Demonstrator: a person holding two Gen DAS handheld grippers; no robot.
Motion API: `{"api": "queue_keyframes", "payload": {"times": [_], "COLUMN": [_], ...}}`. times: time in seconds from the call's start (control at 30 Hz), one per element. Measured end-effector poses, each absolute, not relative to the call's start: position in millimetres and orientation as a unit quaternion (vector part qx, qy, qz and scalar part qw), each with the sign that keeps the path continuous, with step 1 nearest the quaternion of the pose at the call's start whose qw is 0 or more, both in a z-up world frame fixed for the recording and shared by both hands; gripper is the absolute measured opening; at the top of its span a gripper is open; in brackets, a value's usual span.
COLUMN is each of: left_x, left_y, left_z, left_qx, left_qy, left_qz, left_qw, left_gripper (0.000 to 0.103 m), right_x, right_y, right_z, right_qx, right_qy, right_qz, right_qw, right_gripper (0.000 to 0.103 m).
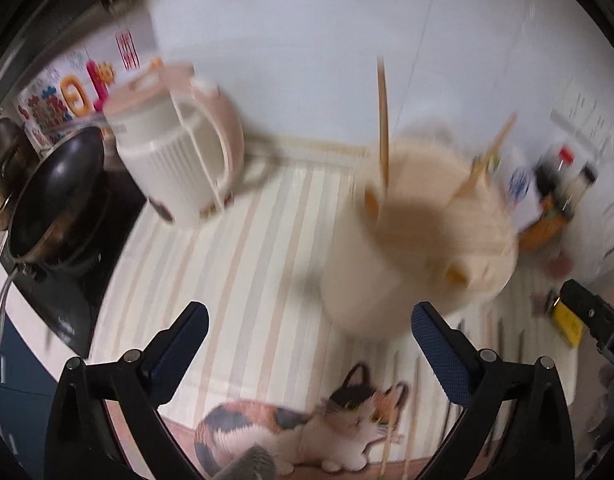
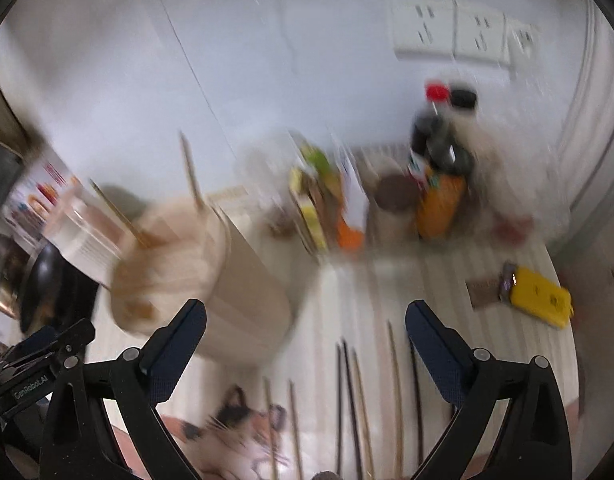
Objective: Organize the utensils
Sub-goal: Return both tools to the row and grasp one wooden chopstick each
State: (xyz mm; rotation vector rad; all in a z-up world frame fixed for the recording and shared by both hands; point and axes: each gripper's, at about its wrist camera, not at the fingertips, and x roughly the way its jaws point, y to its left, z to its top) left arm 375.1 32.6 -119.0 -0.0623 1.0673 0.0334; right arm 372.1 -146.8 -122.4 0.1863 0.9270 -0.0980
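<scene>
Cream holder (image 1: 419, 240) contains upright chopsticks (image 1: 383, 128); left tool (image 1: 309, 336) and right tool (image 2: 306, 332) gape empty.

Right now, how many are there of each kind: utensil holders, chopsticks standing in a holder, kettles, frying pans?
Utensil holder: 1
Chopsticks standing in it: 2
Kettle: 1
Frying pan: 1
Total: 5
</scene>
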Motion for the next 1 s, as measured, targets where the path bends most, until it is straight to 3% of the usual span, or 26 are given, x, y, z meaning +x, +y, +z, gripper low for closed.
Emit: {"api": "queue_keyframes", "payload": {"times": [0.1,0.27,0.37,0.4,0.47,0.5,0.57,0.63,0.7,0.73,0.83,0.93,1.0], "left_x": [368,358,354,354,349,348,347,345,346,346,348,349,352], "left_y": [23,-2,-20,-27,-43,-51,-62,-70,-76,-77,-73,-70,-64], "left_z": [-154,-211,-240,-251,-270,-280,-293,-296,-298,-298,-300,-299,-299], "left_qx": [-0.011,0.002,-0.005,-0.009,-0.014,-0.012,0.000,0.018,0.037,0.040,0.041,0.059,0.060], "left_qy": [0.538,0.591,0.624,0.637,0.658,0.667,0.677,0.674,0.670,0.668,0.666,0.661,0.663], "left_qz": [0.023,0.003,-0.035,-0.046,-0.065,-0.074,-0.081,-0.079,-0.081,-0.080,-0.082,-0.080,-0.079], "left_qw": [0.843,0.807,0.781,0.769,0.750,0.741,0.731,0.735,0.737,0.739,0.740,0.744,0.742], "left_gripper": [0.103,0.102,0.095,0.090,0.066,0.062,0.039,0.033,0.021,0.009,0.005,0.005,0.005], "right_x": [366,357,353,350,347,345,343,343,344,345,348,347,343], "right_y": [-156,-173,-180,-183,-185,-188,-189,-189,-187,-187,-185,-188,-195], "right_z": [-158,-220,-251,-263,-278,-286,-295,-301,-306,-308,-322,-329,-328], "right_qx": [0.083,0.094,0.100,0.100,0.100,0.102,0.102,0.106,0.102,0.102,0.094,0.097,0.108], "right_qy": [0.483,0.548,0.583,0.595,0.610,0.617,0.625,0.632,0.638,0.640,0.654,0.656,0.659], "right_qz": [-0.064,-0.069,-0.060,-0.057,-0.054,-0.051,-0.048,-0.039,-0.029,-0.026,-0.028,-0.037,-0.048], "right_qw": [0.869,0.829,0.804,0.795,0.784,0.779,0.772,0.767,0.763,0.761,0.750,0.747,0.743], "right_gripper": [0.097,0.044,0.025,0.023,0.021,0.021,0.021,0.021,0.021,0.021,0.021,0.006,0.006]}}
